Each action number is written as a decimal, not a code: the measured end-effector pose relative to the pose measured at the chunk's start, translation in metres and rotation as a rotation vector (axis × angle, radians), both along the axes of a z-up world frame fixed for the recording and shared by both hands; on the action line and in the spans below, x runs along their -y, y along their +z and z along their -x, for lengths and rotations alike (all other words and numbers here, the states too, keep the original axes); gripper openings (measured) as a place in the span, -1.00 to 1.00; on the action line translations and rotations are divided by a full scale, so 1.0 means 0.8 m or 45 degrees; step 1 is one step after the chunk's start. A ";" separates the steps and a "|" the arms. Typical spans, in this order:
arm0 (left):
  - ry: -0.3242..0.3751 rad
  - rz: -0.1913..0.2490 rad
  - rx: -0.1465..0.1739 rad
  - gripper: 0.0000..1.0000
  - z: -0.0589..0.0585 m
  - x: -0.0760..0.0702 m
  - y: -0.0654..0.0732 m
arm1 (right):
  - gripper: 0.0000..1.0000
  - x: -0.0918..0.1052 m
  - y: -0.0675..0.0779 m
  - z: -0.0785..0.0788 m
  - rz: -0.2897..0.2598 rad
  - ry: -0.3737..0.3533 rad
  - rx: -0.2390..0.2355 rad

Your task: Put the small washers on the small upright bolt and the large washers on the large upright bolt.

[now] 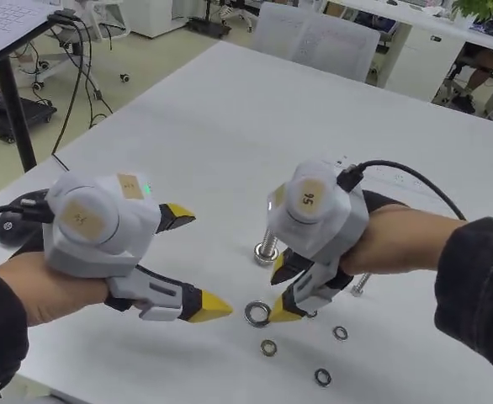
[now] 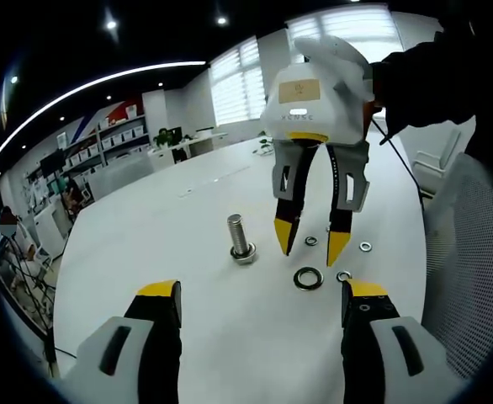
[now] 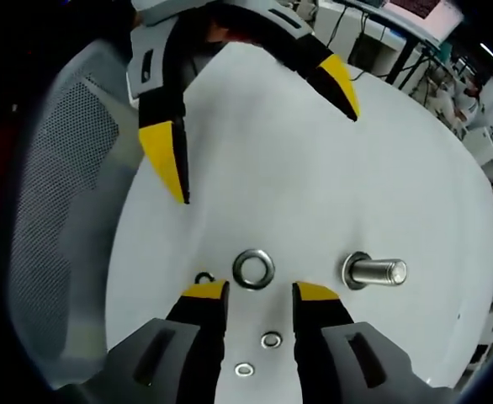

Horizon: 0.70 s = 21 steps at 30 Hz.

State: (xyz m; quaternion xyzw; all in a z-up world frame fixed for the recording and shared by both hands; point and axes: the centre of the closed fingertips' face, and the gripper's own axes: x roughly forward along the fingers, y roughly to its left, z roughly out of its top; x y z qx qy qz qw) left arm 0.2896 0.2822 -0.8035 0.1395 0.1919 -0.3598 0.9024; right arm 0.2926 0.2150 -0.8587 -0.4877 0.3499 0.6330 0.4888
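1. My right claw (image 3: 260, 295) is narrowly parted and grips nothing.
2. The large washer (image 3: 254, 268) lies flat on the table (image 1: 230, 126), just ahead of its tips.
3. The large bolt (image 3: 374, 272) stands near, beyond its right jaw.
4. Two small washers (image 3: 271, 340) lie beneath it, behind the tips.
5. My left claw (image 2: 262, 290) gapes wide, empty, facing it.

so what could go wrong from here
1. The large washer lies flat on the table just ahead of the open jaws of the right gripper; they may push it away instead of pinching it.
2. The small washers lie close by and could get scattered.
3. The large bolt stands beside that gripper; a bump might tip it.
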 end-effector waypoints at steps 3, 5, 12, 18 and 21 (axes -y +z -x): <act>0.001 0.000 0.000 0.55 0.000 -0.001 0.000 | -0.37 -0.001 -0.007 0.002 0.016 0.009 -0.002; 0.001 0.001 -0.001 0.55 0.000 -0.002 0.000 | -0.38 0.000 -0.011 0.002 0.035 0.020 0.004; -0.001 0.000 -0.004 0.54 0.001 -0.001 -0.002 | -0.38 -0.004 -0.021 0.006 0.051 0.024 -0.007; 0.003 0.004 -0.005 0.54 0.000 -0.002 -0.002 | -0.38 -0.004 -0.025 0.007 0.068 0.033 -0.008; 0.003 0.004 -0.006 0.54 0.001 -0.002 -0.003 | -0.39 -0.005 -0.025 0.008 0.070 0.039 -0.007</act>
